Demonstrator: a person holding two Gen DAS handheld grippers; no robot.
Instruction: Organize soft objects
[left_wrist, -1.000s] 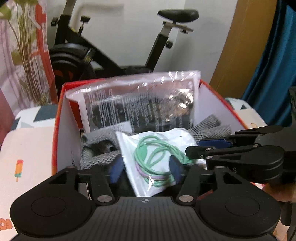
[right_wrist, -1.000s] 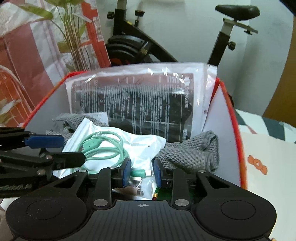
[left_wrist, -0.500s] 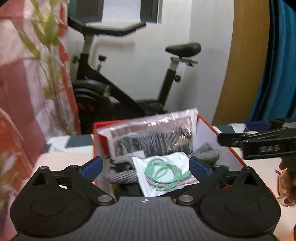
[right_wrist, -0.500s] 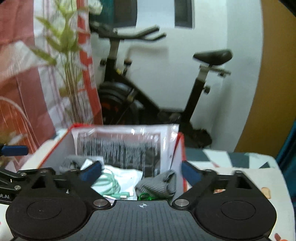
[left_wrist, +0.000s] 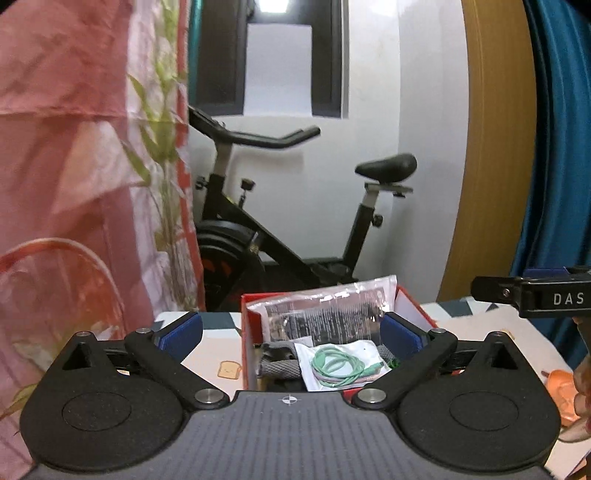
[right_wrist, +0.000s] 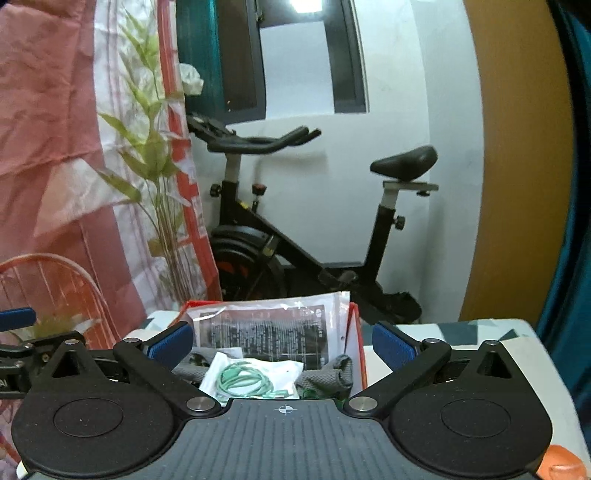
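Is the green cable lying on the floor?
No, the green cable sits in its clear bag inside the red box.

Both fisheye views are showing a dim room tinted warm, with a bright ceiling light (left_wrist: 275, 4) burning out at the top edge. Straight lines are bowing toward the edges: the wooden door frame (right_wrist: 513, 166) is curving strongly. The pink curtain (left_wrist: 66, 155) is smearing with motion blur in the left wrist view, its leaf print soft. Glare is glinting off the clear plastic bag (right_wrist: 266, 314) in the red box (left_wrist: 249, 332). The exercise bike (right_wrist: 295, 229) is staying fairly sharp.
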